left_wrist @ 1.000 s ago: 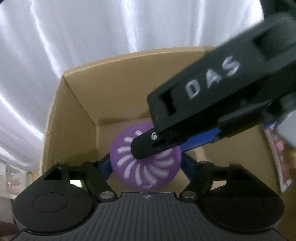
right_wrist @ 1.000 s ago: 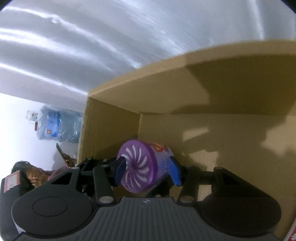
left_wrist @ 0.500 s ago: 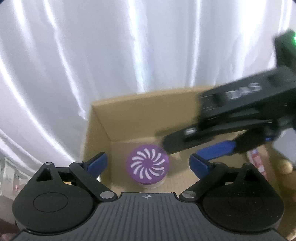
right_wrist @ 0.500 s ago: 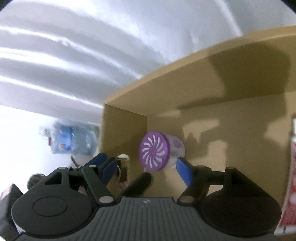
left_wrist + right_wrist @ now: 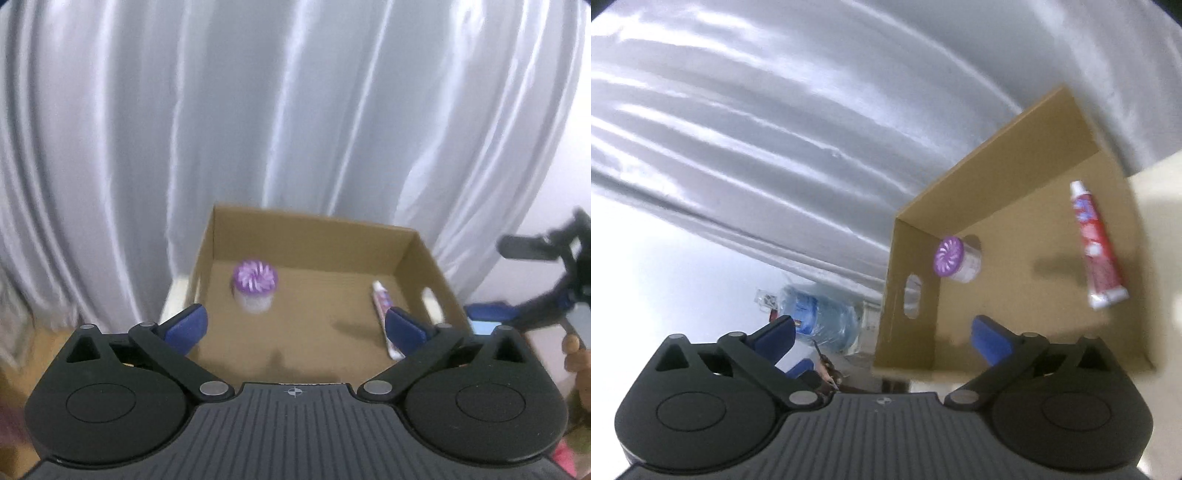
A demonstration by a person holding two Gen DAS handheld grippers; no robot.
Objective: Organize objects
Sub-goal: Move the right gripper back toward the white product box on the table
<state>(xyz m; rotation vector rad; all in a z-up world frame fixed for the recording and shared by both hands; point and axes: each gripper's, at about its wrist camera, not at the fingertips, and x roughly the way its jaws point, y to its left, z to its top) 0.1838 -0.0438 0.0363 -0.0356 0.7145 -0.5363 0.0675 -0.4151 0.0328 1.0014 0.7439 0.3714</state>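
Inside the open cardboard box (image 5: 314,236), near its back-left corner, stands the air freshener jar (image 5: 255,286) with its purple swirl-vented lid facing up; in the right wrist view the same jar (image 5: 956,258) sits close to the side wall that has an oval handle cut-out. Well apart from it, along the opposite side of the box floor, a toothpaste tube (image 5: 384,314) lies flat — red and white with its white cap toward the far wall, seen more clearly in the right wrist view (image 5: 1097,251). The left gripper (image 5: 293,328) hangs above the near edge of the box with its jaws spread wide and nothing between them; they have just been opening, and the jar rests on the box floor clear of both blue pads. The right gripper (image 5: 882,334) is likewise wide apart and empty, its jaws having just opened too, and it shows blurred at the right edge of the left wrist view (image 5: 539,295) — off to the side of the box, a person's fingers (image 5: 578,363) visible below it. The box rests on a pale desk (image 5: 1156,192). White satin curtains (image 5: 258,110) hang behind, and a large blue water bottle (image 5: 816,317) lies beyond the box's side.
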